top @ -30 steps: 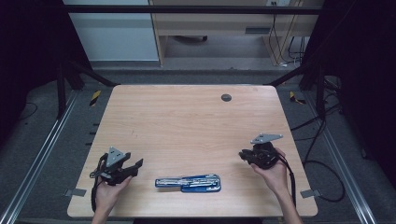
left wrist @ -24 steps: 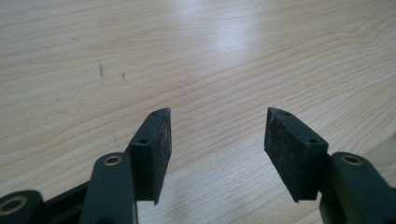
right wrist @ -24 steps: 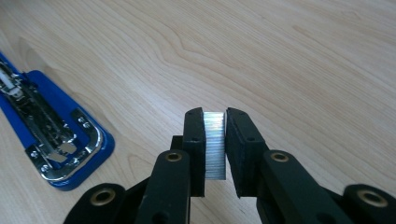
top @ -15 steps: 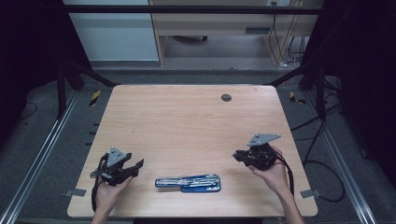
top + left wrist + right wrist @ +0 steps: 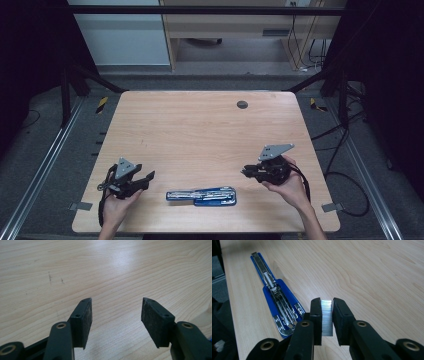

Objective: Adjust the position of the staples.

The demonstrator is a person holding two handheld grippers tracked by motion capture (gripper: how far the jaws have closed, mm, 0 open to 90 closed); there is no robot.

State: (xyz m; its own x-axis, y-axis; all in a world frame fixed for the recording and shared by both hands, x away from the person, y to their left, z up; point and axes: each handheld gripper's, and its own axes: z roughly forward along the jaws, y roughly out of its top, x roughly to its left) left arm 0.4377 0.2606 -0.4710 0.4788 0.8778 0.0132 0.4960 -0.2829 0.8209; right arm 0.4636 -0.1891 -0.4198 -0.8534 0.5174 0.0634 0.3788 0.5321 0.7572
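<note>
Near the table's (image 5: 200, 130) front edge, at about 6 o'clock in the high view, lies an opened blue stapler (image 5: 201, 195), folded out flat with its metal channel facing up. In the right gripper view the stapler (image 5: 275, 303) stretches from 7 o'clock up toward 11 o'clock, just beside the jaws, with its chrome magazine and a white pusher piece showing.

At roughly 4 o'clock on the table in the high view, the right gripper (image 5: 246, 171) points toward the stapler and hangs apart from it. In its own view the right gripper (image 5: 327, 305) has its jaws drawn close together, pads pressing both flat sides of a strip of silver staples (image 5: 327, 317) that stands upright between them.

At about 8 o'clock in the high view, the left gripper (image 5: 148, 176) sits low over the wood in the person's hand. In its own view the left gripper (image 5: 117, 307) has jaws spread wide with bare tabletop between the pads, gripping nothing.

Any brand mark or lettering on the stapler may be too small to make out; none can be read.
</note>
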